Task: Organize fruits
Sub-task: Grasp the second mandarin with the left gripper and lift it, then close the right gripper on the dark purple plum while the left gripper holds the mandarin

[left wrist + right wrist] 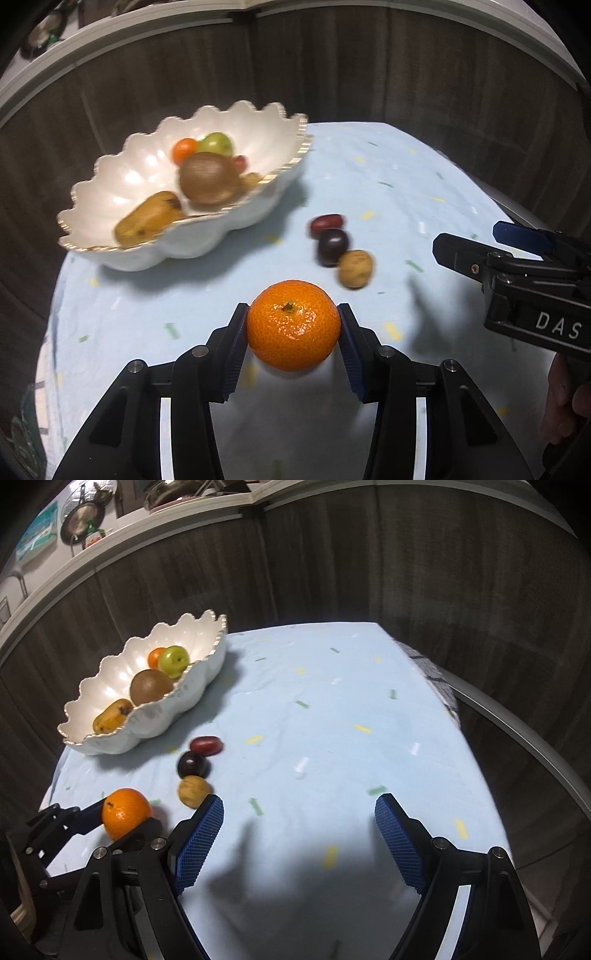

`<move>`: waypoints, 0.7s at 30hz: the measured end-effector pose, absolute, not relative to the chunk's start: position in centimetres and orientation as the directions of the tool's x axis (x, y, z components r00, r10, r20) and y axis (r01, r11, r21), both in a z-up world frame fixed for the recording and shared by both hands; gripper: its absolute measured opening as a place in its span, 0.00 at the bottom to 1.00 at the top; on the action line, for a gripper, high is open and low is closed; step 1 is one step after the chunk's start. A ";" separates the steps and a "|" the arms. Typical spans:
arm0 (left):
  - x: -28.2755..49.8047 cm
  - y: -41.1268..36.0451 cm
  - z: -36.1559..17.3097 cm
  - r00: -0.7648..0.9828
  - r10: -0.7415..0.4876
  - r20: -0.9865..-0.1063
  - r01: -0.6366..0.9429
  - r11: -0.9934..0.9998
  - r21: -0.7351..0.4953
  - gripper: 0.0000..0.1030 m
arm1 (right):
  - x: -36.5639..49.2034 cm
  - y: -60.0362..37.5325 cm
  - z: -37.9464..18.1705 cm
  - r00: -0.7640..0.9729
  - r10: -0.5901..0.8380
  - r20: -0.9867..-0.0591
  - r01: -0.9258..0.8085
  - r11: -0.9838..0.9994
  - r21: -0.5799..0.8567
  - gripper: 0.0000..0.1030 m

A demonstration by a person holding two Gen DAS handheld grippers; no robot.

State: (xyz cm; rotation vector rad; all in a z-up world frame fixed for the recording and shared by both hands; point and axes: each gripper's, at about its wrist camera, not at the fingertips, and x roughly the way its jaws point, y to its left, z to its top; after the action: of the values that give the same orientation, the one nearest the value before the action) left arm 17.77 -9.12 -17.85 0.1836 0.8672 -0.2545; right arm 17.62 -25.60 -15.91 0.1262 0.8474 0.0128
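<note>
Your left gripper point(293, 325) clamps the orange point(293, 325) at six o'clock above the tablecloth point(369, 184); your right gripper point(299, 834) gapes wide, holding nothing. Bowl point(122, 184) sits at ten o'clock.

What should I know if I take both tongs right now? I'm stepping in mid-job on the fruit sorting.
Left tongs: shut on the orange, held above the tablecloth.
Right tongs: open, empty, over bare cloth.
Shell bowl: already holds a kiwi, a yellow-brown fruit, a green fruit and a small orange fruit.
Left on the cloth, in a row beside the bowl: red date, dark plum, walnut.
Probable next moves: put the orange in the bowl, then those three.
</note>
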 end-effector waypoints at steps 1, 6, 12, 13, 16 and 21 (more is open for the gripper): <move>17.9 -8.5 -17.8 0.623 -0.138 -0.770 0.281 0.958 0.056 0.45 | 17.9 -25.1 -15.9 0.661 0.064 -0.748 0.031 0.993 0.113 0.82; 18.4 -5.7 -17.8 0.630 -0.110 -0.769 0.222 0.974 0.043 0.44 | 19.4 -22.4 -15.9 0.653 0.080 -0.753 -0.011 0.995 0.096 0.82; 18.9 -3.4 -18.0 0.631 -0.090 -0.770 0.172 0.985 0.025 0.44 | 21.3 -19.8 -16.5 0.634 0.093 -0.768 -0.035 0.995 0.091 0.82; 19.0 -3.1 -18.1 0.630 -0.089 -0.771 0.163 0.987 0.019 0.44 | 21.6 -19.5 -16.6 0.632 0.093 -0.769 -0.038 0.995 0.089 0.81; 19.2 -2.4 -18.1 0.630 -0.089 -0.772 0.145 0.989 0.005 0.44 | 22.4 -18.4 -16.9 0.623 0.089 -0.777 -0.046 0.996 0.077 0.77; 19.4 -1.7 -17.9 0.634 -0.097 -0.768 0.134 0.991 -0.014 0.44 | 23.5 -17.2 -17.7 0.587 0.084 -0.805 -0.052 0.996 0.067 0.57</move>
State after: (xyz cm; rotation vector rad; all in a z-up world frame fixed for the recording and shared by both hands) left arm 19.37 -1.70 -17.88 0.0462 0.8747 -0.1321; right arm 23.54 -17.17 -17.66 0.0372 0.9406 0.0794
